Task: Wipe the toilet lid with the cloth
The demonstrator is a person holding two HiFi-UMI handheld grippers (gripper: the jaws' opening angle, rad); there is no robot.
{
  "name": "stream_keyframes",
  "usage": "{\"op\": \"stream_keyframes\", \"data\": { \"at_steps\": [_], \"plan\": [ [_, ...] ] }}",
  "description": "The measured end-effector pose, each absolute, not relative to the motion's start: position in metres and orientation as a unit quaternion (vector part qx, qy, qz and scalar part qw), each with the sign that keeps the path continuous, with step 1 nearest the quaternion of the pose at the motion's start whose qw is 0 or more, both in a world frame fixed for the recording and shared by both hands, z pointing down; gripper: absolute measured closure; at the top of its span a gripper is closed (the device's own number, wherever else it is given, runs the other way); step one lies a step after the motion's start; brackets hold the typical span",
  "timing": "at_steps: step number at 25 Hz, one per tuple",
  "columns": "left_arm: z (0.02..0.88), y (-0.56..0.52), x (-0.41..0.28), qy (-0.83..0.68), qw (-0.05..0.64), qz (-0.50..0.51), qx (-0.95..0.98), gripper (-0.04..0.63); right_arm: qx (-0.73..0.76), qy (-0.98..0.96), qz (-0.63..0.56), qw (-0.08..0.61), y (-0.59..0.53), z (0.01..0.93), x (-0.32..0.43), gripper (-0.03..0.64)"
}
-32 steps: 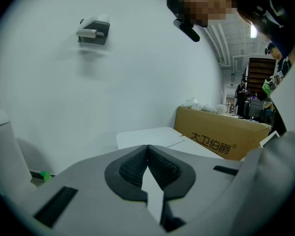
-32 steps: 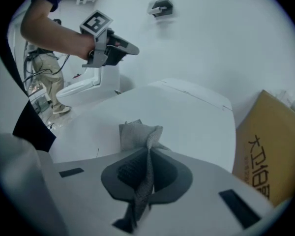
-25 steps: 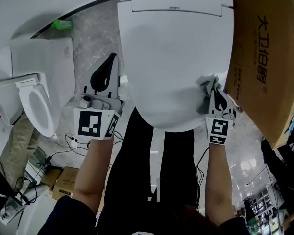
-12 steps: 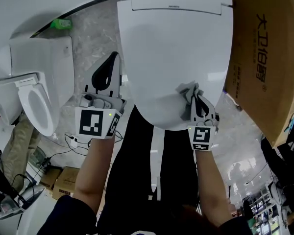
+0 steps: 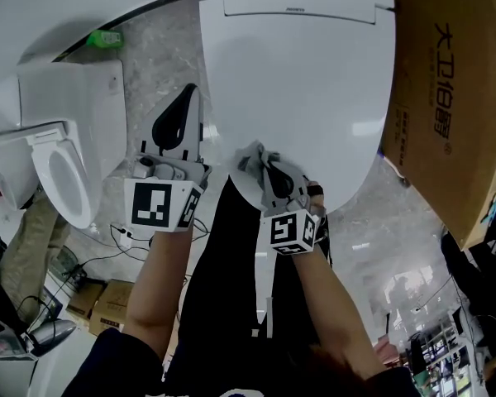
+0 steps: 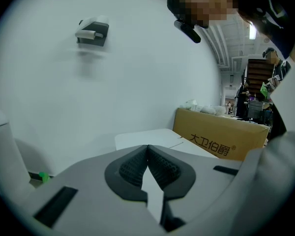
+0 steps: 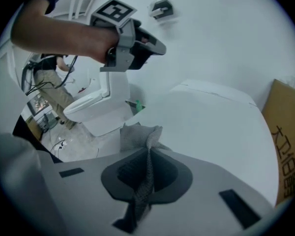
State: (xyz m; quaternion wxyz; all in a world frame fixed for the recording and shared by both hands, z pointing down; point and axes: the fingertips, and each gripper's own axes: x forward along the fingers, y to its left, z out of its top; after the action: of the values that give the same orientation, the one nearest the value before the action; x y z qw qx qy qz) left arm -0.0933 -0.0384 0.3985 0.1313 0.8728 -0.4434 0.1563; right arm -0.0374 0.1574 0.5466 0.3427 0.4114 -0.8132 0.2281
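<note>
A: Where's the cloth point(image 5: 253, 157)?

B: Pinched between the jaws of the right hand-held gripper point(image 5: 269, 167), bunched up at the near left rim of the toilet lid point(image 5: 306, 81).

A: And the other one?

B: The left hand-held gripper point(image 5: 187, 98) has its jaws together on nothing. It's held just left of the lid, over the floor point(image 5: 157, 52).

A: Further out?

B: A cardboard box point(image 5: 446, 98) is on the lid's right, and a second toilet point(image 5: 58, 155) stands well off to the left.

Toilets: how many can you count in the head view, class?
2. One toilet, lid shut, fills the middle, the right gripper's cloth at its front edge. The other toilet stands left, bowl open. More may be hidden.
</note>
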Motion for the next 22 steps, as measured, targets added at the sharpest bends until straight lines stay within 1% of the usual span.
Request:
{"op": "stream_keyframes", "data": {
  "at_steps": [5, 8, 12, 22],
  "plan": [
    [0.4, -0.037, -0.094, -0.444, 0.132, 0.158, 0.872, 0.58, 0.3, -0.863, 0.189, 0.36, 0.183, 0.546, -0.078, 0.592],
    [0.4, -0.036, -0.093, -0.441, 0.132, 0.159, 0.874, 0.58, 0.264, -0.875, 0.166, 0.37, 0.198, 0.546, -0.074, 0.592],
    [0.402, -0.036, -0.093, -0.437, 0.132, 0.16, 0.875, 0.58, 0.291, -0.86, 0.159, 0.389, 0.202, 0.548, -0.034, 0.592],
    [0.402, -0.028, -0.09, -0.434, 0.131, 0.161, 0.877, 0.58, 0.438, -0.775, 0.168, 0.424, 0.194, 0.549, 0.114, 0.592]
  ]
}}
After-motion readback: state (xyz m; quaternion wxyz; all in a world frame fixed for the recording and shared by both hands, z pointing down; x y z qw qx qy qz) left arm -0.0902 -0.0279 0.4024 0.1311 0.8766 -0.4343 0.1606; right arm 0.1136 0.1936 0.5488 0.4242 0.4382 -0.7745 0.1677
